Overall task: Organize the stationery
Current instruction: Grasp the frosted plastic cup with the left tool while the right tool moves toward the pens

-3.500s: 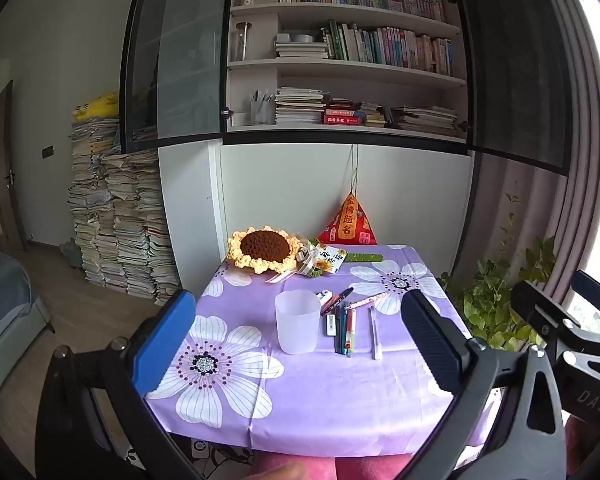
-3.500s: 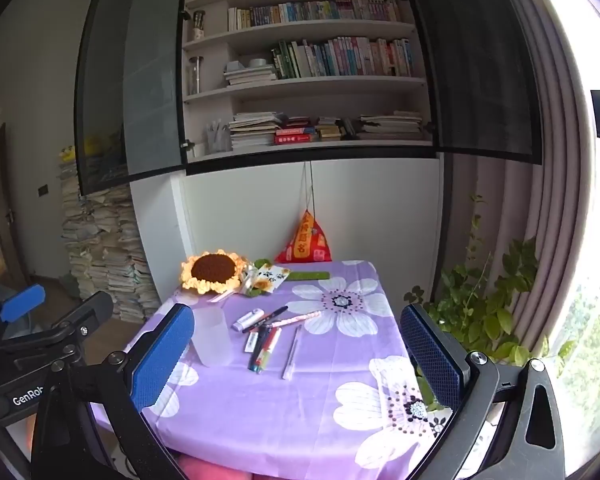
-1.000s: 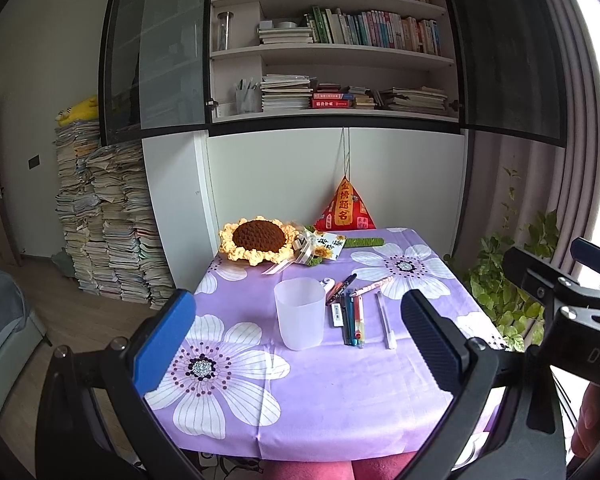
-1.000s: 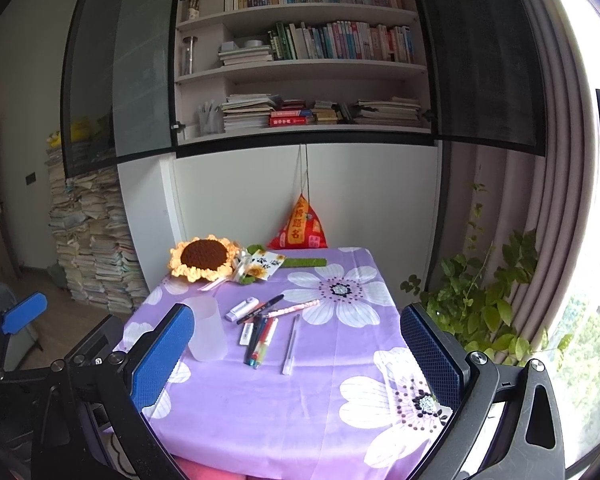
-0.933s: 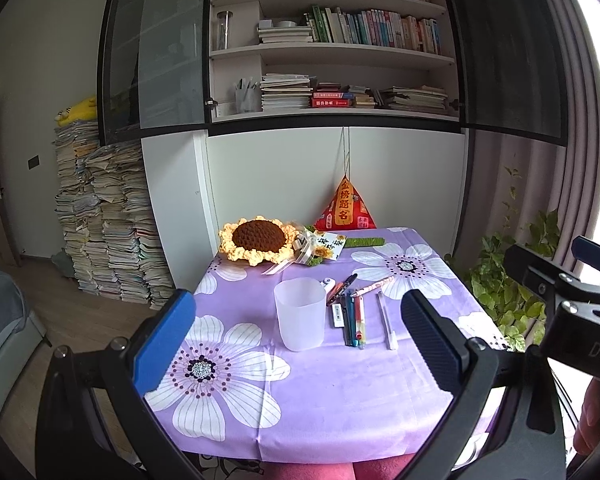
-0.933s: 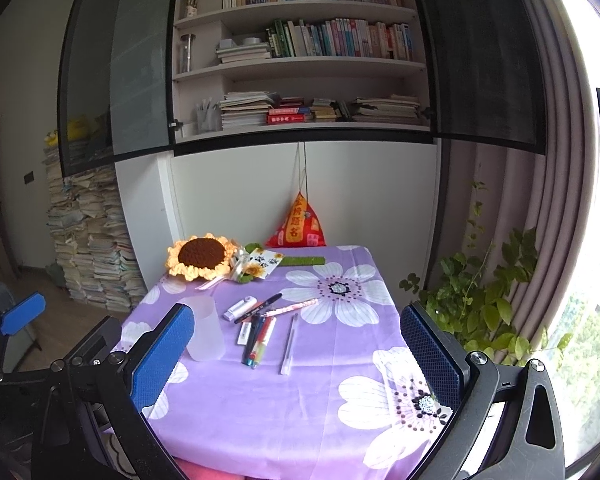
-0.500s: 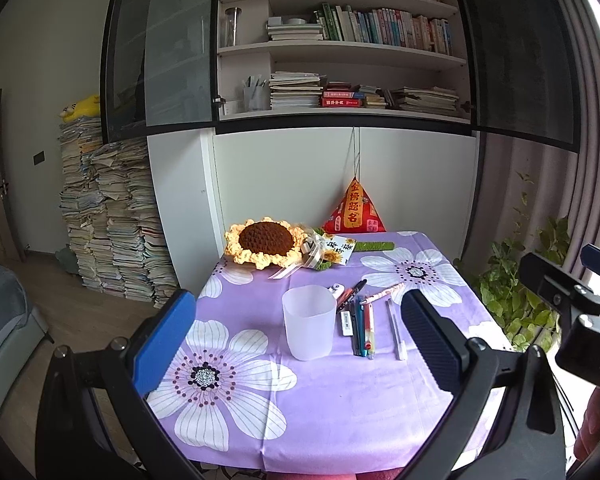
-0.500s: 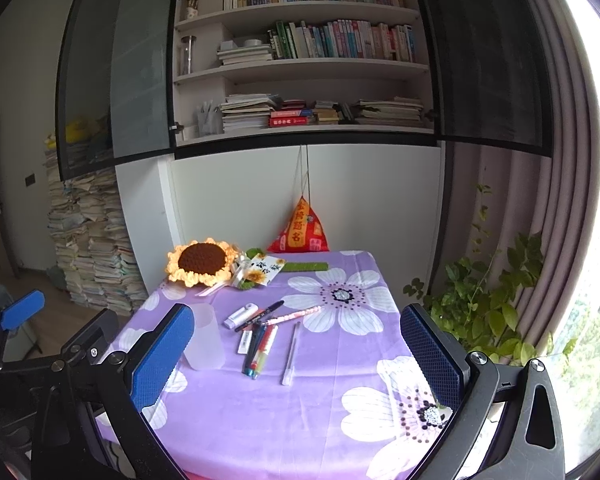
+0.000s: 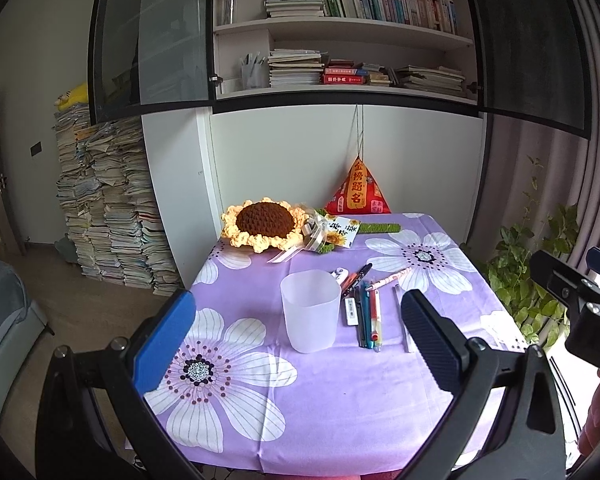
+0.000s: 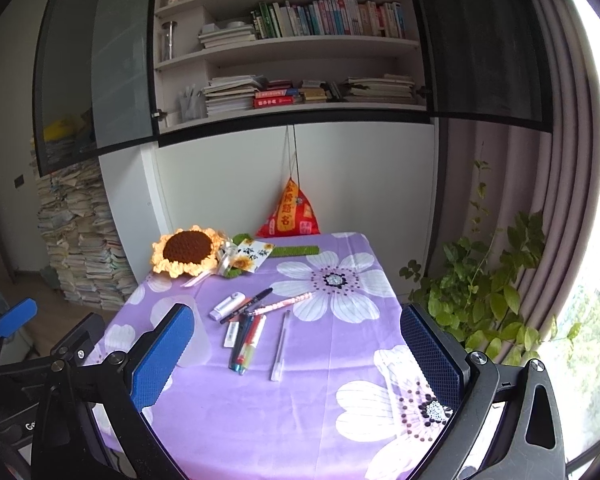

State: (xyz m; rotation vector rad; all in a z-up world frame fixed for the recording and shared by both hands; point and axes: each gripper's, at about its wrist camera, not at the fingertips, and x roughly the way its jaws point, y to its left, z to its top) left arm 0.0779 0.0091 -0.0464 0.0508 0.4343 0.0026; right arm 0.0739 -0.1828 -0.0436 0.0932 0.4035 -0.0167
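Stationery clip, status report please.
Left tool open, right tool open, both empty. Pens loose on the cloth beside the cup. Nothing blocking.

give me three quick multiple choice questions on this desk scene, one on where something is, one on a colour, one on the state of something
1. Where do the pens lie relative to the translucent cup in the left wrist view?
A. inside it
B. on the cloth to its right
C. on the shelf

2. What colour is the tablecloth?
A. purple with white flowers
B. plain green
C. red checks

3. How do the jaws of the right gripper stand?
A. shut on a pen
B. shut on the cup
C. wide open, holding nothing

Answers:
1 B: the pens rest flat on the cloth beside the cup, none in it.
2 A: large white flowers show on a purple ground.
3 C: both fingers are spread far apart with only the table seen between them.
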